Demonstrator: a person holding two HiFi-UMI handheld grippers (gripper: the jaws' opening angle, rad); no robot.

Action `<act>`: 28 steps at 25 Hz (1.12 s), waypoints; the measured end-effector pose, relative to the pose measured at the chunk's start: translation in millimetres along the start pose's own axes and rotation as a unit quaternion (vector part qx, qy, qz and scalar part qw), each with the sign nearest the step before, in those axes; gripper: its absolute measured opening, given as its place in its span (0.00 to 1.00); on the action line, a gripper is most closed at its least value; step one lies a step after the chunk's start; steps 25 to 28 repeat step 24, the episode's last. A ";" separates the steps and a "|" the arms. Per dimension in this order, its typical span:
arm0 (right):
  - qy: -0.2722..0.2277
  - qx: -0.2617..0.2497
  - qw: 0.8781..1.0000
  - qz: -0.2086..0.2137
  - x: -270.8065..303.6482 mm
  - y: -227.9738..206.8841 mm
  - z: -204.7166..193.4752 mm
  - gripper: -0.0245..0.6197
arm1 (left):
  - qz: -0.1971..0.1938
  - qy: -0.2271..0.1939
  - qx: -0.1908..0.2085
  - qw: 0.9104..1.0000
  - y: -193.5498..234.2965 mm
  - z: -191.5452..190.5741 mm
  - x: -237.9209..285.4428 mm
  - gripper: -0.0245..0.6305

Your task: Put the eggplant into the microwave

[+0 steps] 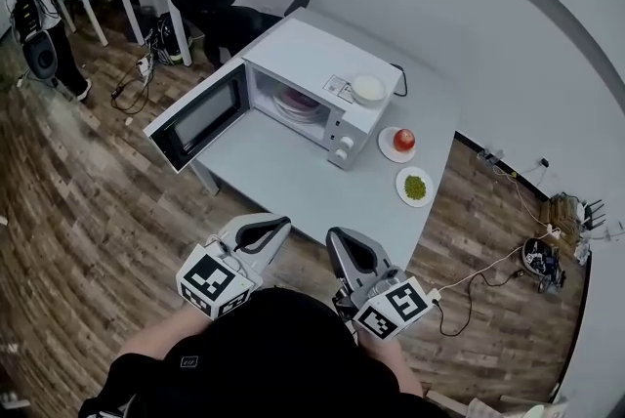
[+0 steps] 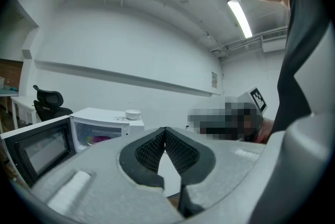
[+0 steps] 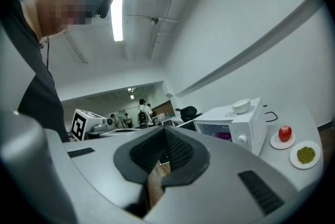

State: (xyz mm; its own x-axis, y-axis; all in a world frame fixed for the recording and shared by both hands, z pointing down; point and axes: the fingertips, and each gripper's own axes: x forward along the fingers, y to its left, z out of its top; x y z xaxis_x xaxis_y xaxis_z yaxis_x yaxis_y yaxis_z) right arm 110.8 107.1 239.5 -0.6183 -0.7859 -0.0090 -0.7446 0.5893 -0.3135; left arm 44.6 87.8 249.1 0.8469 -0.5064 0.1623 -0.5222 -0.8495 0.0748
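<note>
The white microwave (image 1: 322, 64) stands on the grey table (image 1: 283, 177) with its door (image 1: 200, 118) swung open to the left. Inside, a purple thing that looks like the eggplant (image 3: 222, 135) lies on a pinkish plate (image 1: 296, 104); it also shows as a purple patch (image 2: 97, 140) in the left gripper view. My left gripper (image 1: 278, 226) (image 2: 165, 131) and right gripper (image 1: 337, 235) (image 3: 165, 131) hover close to the person's body, just off the table's near edge and well apart from the microwave. Both are shut with nothing between the pads.
A white bowl (image 1: 368, 89) sits on top of the microwave. To its right are a red apple (image 1: 403, 140) on a small plate and a plate of green bits (image 1: 416, 186). A black office chair (image 1: 210, 1) stands behind the table. A person (image 1: 39, 6) stands at the far left.
</note>
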 end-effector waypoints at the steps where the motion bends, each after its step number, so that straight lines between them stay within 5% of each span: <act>1: 0.003 -0.007 1.000 0.000 2.4 1.6 0.3 0.06 | 0.003 -0.002 -0.002 1.000 3.5 1.2 -2.7 0.05; 28: 0.024 -0.029 0.999 -0.025 3.5 -6.3 -8.6 0.06 | 0.014 -0.016 -0.016 1.000 16.0 0.4 -8.0 0.05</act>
